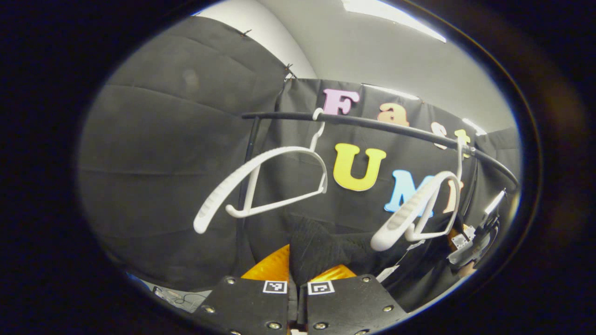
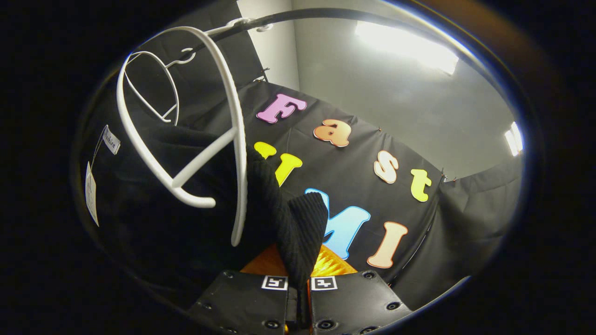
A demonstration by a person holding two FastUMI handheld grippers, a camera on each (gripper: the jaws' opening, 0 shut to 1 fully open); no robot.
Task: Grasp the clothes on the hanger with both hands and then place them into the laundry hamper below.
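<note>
Left gripper is clamping a fold of the black knit garment between its 2 fingers, pressed together just ahead of its tips. Right gripper is pinching another fold of it likewise. 2 bare white hangers are hanging above on the black rail, with open space beneath them.

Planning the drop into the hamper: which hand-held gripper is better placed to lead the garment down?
Neither clearly: the left hand-held gripper and right hand-held gripper each pinch the black knit garment, already off both white hangers. Probably lower together.
</note>
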